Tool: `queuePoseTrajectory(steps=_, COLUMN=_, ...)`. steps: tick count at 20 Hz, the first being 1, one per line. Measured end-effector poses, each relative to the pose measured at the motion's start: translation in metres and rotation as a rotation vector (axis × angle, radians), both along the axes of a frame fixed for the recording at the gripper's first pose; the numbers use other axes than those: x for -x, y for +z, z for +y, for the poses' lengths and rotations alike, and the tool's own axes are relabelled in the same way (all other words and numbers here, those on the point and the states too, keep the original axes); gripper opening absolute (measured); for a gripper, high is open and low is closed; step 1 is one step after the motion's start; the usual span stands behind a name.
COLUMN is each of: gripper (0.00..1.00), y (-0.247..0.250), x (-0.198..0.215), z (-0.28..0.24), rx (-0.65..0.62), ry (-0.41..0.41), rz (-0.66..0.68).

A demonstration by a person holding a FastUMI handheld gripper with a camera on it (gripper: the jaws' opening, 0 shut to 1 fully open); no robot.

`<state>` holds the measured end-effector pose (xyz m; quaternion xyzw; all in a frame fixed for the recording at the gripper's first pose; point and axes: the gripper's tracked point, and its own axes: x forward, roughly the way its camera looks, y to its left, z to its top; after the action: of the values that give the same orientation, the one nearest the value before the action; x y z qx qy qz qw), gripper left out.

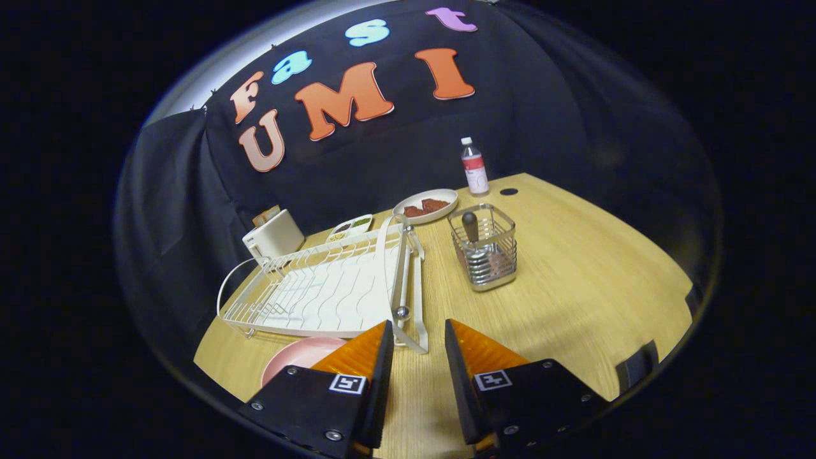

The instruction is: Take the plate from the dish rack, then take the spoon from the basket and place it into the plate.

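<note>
At the far left of the table (574,287), against the booth wall, stands a cream toaster (274,236) with bread in its slot. Just right of it lies a small divided dish (350,227) with dark and green bits in it. In front of these sits the white rack (322,290), its slots bare, one end frame rising near the table's middle. A pink plate (296,357) lies flat on the table just in front of the rack, partly hidden behind the left finger.

The gripper (417,338) hovers low over the near table edge, its fingers parted by a moderate gap with nothing but bare wood between them; it grips nothing. The rack's near corner foot reaches into the space just ahead of the fingertips.

Beyond the rack's end, a round plate with reddish food (426,206) rests near the wall. Right of the rack, well ahead of the right finger, stands a wire basket (484,252); the spoon (472,233) stands upright in it, dark handle sticking up, bowl down behind the wires. Behind the basket, a bottle (474,167) with a white cap stands near the wall, a small dark hole (509,191) in the tabletop just beside it.
</note>
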<state>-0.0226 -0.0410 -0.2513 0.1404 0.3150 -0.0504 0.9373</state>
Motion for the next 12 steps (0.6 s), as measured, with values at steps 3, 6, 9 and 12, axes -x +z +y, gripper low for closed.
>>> queuePoseTrajectory(steps=3, gripper=0.54, y=0.010, x=-0.017, z=-0.019, rx=0.095, ry=-0.020, rz=-0.056)
queuePoseTrajectory(steps=6, gripper=0.54, y=0.012, x=-0.034, z=-0.036, rx=0.139, ry=-0.049, rz=-0.083)
queuePoseTrajectory(steps=9, gripper=0.54, y=0.009, x=-0.049, z=-0.046, rx=0.167, ry=-0.056, rz=-0.103)
queuePoseTrajectory(steps=12, gripper=0.50, y=0.002, x=-0.064, z=-0.055, rx=0.208, ry=-0.064, rz=-0.115)
